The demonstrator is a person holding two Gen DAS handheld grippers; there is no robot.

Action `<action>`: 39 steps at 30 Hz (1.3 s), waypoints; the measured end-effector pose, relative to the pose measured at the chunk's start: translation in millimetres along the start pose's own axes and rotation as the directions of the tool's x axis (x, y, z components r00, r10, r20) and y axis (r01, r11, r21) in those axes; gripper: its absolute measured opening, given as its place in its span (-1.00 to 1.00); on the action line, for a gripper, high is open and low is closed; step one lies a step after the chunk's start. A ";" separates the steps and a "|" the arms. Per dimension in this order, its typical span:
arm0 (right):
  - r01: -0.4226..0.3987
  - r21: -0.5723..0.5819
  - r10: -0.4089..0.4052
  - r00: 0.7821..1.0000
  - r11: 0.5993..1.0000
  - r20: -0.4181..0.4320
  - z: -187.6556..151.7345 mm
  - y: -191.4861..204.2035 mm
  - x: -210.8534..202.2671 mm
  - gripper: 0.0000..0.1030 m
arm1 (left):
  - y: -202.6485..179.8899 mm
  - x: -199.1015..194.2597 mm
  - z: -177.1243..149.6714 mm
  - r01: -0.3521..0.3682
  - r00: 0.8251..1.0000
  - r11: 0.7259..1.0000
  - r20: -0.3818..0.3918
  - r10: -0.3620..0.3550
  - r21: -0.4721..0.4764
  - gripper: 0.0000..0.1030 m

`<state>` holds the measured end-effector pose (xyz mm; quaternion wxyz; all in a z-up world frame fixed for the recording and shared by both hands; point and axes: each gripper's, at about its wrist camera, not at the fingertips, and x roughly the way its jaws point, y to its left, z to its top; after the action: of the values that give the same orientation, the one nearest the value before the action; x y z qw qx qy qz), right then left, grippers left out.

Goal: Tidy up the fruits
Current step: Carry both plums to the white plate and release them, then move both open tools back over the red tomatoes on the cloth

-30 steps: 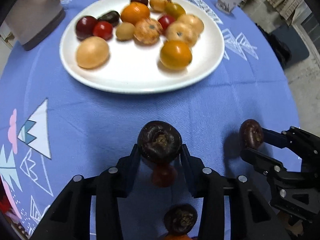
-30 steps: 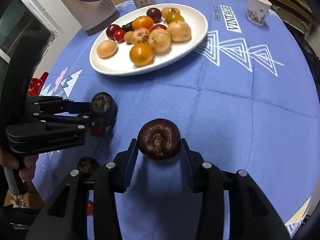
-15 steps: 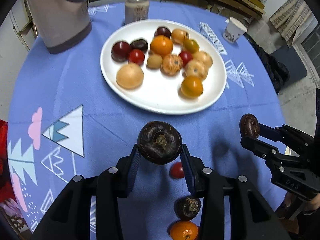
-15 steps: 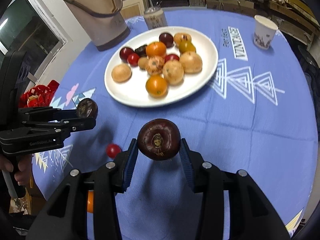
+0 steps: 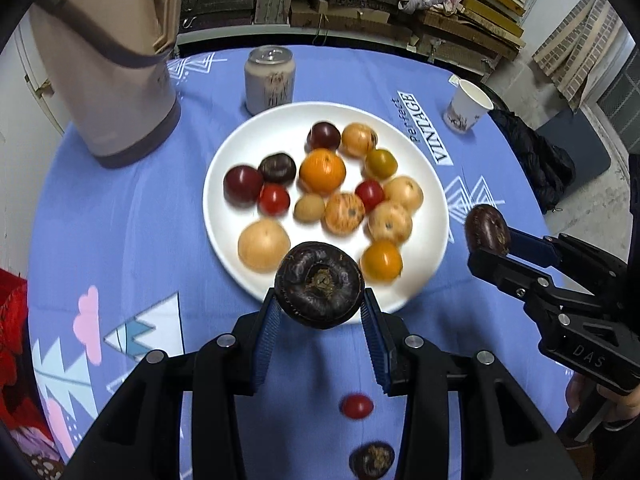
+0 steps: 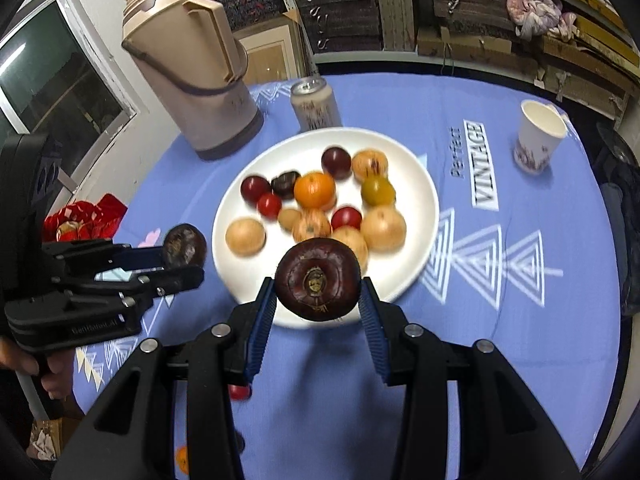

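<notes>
My left gripper (image 5: 319,314) is shut on a dark purple fruit (image 5: 319,285) and holds it above the near rim of the white plate (image 5: 224,236). My right gripper (image 6: 318,306) is shut on a dark maroon fruit (image 6: 318,278), also held above the plate's near rim (image 6: 428,208). Each gripper shows in the other view: the right one (image 5: 490,236) and the left one (image 6: 182,250). The plate holds several fruits, among them an orange (image 5: 322,171). A small red fruit (image 5: 357,406) and a dark fruit (image 5: 372,460) lie on the blue cloth below my left gripper.
A beige thermos (image 6: 192,68) stands at the back left, a drink can (image 6: 316,104) behind the plate, and a paper cup (image 6: 538,136) at the back right. A red bag (image 6: 84,220) lies at the table's left edge. An orange fruit (image 6: 182,458) lies near the front edge.
Both grippers have risen and moved back from the plate with their fruits still held, so more of the table and the room behind shows.
</notes>
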<state>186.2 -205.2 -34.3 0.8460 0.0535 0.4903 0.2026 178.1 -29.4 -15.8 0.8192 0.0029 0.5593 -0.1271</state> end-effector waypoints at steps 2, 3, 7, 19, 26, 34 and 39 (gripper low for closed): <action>-0.003 0.002 0.002 1.000 1.000 0.006 10.8 -0.4 6.4 -0.20 | 0.6 5.8 9.5 -0.007 1.000 1.000 0.000 0.007 0.001 -0.20; -0.003 0.002 0.003 1.000 1.000 0.008 15.0 -0.2 9.2 -0.20 | 1.3 7.8 13.0 -0.007 1.000 1.000 0.001 0.007 0.001 -0.20; -0.004 0.006 0.004 1.000 1.000 0.006 27.4 -2.0 21.9 -0.20 | 6.6 15.4 24.3 -0.007 1.000 1.000 -0.001 0.007 -0.009 -0.20; 0.070 -0.017 -0.071 0.997 0.997 -0.033 41.4 -1.0 55.9 -0.11 | 16.4 39.6 39.9 -0.049 0.999 0.998 -0.020 0.048 -0.037 0.13; 0.097 -0.042 -0.098 0.995 0.994 -0.025 35.3 5.8 48.2 -0.07 | 16.7 31.0 32.3 -0.072 0.997 0.997 -0.004 0.071 -0.040 0.23; 0.141 -0.080 -0.143 0.990 0.987 -0.010 20.2 24.1 17.1 0.00 | 16.8 10.6 6.8 -0.073 0.997 0.996 -0.006 0.073 -0.058 0.25; 0.174 -0.088 -0.175 0.985 0.981 -0.003 3.1 37.6 -7.2 0.17 | 18.9 -6.6 -22.9 -0.059 0.998 0.995 -0.015 0.058 -0.074 0.28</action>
<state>174.7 -173.4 -16.0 0.8594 -0.0280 0.4882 0.1493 158.9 -6.3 -20.9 0.8185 -0.0103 0.5685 -0.0820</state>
